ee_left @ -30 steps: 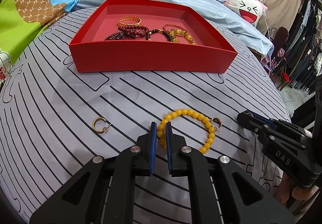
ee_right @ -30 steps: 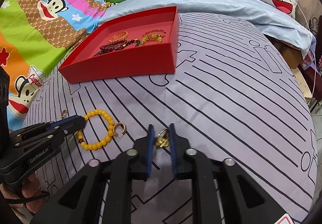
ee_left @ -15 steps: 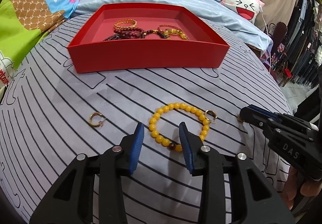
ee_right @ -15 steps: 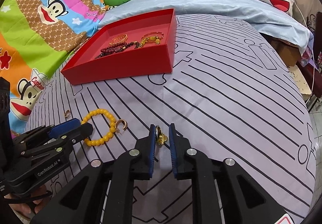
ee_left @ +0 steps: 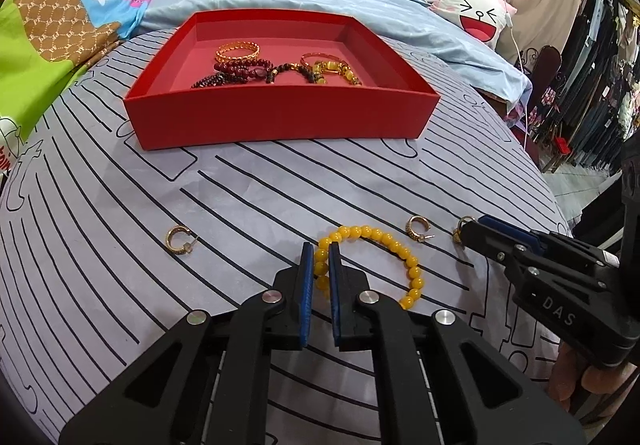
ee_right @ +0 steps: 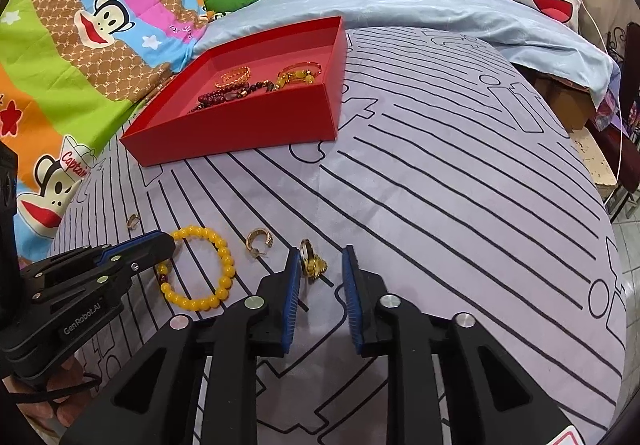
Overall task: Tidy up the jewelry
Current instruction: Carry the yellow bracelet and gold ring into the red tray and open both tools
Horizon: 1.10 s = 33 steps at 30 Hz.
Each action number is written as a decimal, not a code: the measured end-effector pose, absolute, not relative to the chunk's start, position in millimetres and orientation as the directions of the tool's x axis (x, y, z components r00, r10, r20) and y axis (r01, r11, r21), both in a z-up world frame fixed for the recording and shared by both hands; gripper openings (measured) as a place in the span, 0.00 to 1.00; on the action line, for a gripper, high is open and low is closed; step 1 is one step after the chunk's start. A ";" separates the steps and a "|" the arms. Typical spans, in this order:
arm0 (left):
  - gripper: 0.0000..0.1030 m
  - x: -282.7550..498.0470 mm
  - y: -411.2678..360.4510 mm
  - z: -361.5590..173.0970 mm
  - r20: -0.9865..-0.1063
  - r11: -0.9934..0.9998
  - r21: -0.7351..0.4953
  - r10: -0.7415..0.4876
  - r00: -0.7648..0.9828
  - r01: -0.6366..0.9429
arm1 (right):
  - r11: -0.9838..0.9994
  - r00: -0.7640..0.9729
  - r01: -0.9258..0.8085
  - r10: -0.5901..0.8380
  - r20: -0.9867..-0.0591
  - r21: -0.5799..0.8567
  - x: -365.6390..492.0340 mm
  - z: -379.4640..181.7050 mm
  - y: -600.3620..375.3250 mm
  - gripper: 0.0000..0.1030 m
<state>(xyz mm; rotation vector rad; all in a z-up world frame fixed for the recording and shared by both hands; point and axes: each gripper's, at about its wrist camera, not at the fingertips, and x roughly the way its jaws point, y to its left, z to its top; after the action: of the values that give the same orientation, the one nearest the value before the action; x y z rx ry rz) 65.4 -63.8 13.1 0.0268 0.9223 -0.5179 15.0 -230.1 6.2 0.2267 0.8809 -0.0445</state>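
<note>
My left gripper (ee_left: pixel 321 248) has just clenched on the yellow bead bracelet (ee_left: pixel 416 281) near the surface's front edge. Right gripper (ee_right: pixel 321 251) — jaws closing, apparently not yet pinching — straddles the gold ring (ee_right: pixel 308 262); red tray (ee_left: pixel 280 121) sits behind.

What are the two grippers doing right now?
Left gripper: just closed on the yellow bracelet.
Right gripper: open, just closing, gold ring between its jaws, not pinched.
</note>
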 end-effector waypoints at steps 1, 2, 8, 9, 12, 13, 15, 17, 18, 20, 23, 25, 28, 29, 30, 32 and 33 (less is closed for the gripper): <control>0.07 65.5 -63.2 14.4 -0.764 0.878 -0.197 -0.417 0.492 0.437 | 0.975 0.639 0.128 0.058 -0.767 0.180 15.4 7.5 -229.7 0.05; 0.07 65.4 -62.6 16.1 -0.762 0.876 -0.199 -0.420 0.493 0.439 | 0.975 0.643 0.125 0.060 -0.764 0.182 15.2 8.5 -229.3 0.03; 0.07 66.9 -58.5 28.7 -0.747 0.870 -0.216 -0.439 0.499 0.443 | 0.976 0.668 0.108 0.068 -0.741 0.187 14.2 21.5 -226.0 0.02; 0.07 67.5 -58.0 30.3 -0.745 0.869 -0.220 -0.443 0.499 0.443 | 0.976 0.673 0.106 0.069 -0.737 0.189 14.1 23.8 -225.8 0.02; 0.07 70.4 -55.6 41.7 -0.730 0.862 -0.229 -0.459 0.506 0.452 | 0.978 0.696 0.089 0.075 -0.714 0.189 17.2 37.9 -223.7 0.02; 0.07 71.4 -55.0 45.4 -0.725 0.861 -0.228 -0.461 0.511 0.454 | 0.978 0.701 0.083 0.077 -0.709 0.189 19.0 41.2 -222.8 0.02; 0.07 74.5 -53.8 53.5 -0.715 0.858 -0.229 -0.468 0.519 0.459 | 0.978 0.713 0.067 0.092 -0.695 0.198 25.6 51.3 -222.1 0.02; 0.07 79.6 -52.2 64.5 -0.700 0.854 -0.232 -0.479 0.530 0.465 | 0.978 0.725 0.056 0.099 -0.682 0.201 31.8 59.3 -221.6 0.02; 0.07 83.6 -51.0 71.6 -0.690 0.853 -0.230 -0.483 0.539 0.469 | 0.979 0.731 0.051 0.097 -0.675 0.195 35.3 63.3 -221.2 0.02; 0.07 90.9 -49.6 81.0 -0.676 0.850 -0.229 -0.489 0.550 0.474 | 0.981 0.742 0.039 0.098 -0.664 0.189 46.0 71.8 -221.0 0.02; 0.07 106.6 -49.2 95.8 -0.656 0.850 -0.218 -0.491 0.573 0.479 | 0.979 0.749 0.025 0.115 -0.653 0.201 64.9 80.7 -222.2 0.02; 0.07 118.9 -50.2 104.7 -0.641 0.844 -0.226 -0.505 0.578 0.487 | 0.979 0.756 0.023 0.114 -0.645 0.201 79.8 85.7 -223.6 0.02; 0.07 141.3 -52.9 111.1 -0.631 0.833 -0.254 -0.528 0.569 0.491 | 0.980 0.756 0.022 0.114 -0.645 0.199 104.1 87.3 -222.2 0.02; 0.07 148.1 -53.9 111.8 -0.628 0.830 -0.264 -0.534 0.566 0.490 | 0.978 0.753 0.018 0.123 -0.647 0.206 111.4 86.8 -221.2 0.02; 0.07 157.7 -55.6 111.0 -0.627 0.826 -0.278 -0.542 0.559 0.490 | 0.977 0.749 0.013 0.131 -0.650 0.212 121.3 85.3 -219.6 0.02; 0.07 171.5 -55.9 106.0 -0.628 0.820 -0.306 -0.556 0.545 0.484 | 0.977 0.742 0.010 0.136 -0.656 0.215 134.3 82.0 -216.1 0.02; 0.07 176.6 -56.3 103.6 -0.630 0.821 -0.311 -0.555 0.543 0.478 | 0.975 0.737 0.008 0.144 -0.660 0.222 140.4 79.2 -214.7 0.02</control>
<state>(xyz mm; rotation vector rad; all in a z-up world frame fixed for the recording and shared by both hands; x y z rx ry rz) 176.6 -56.3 103.6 -0.1068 0.7851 -0.6144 140.4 -214.7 79.2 0.2162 0.7398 0.0750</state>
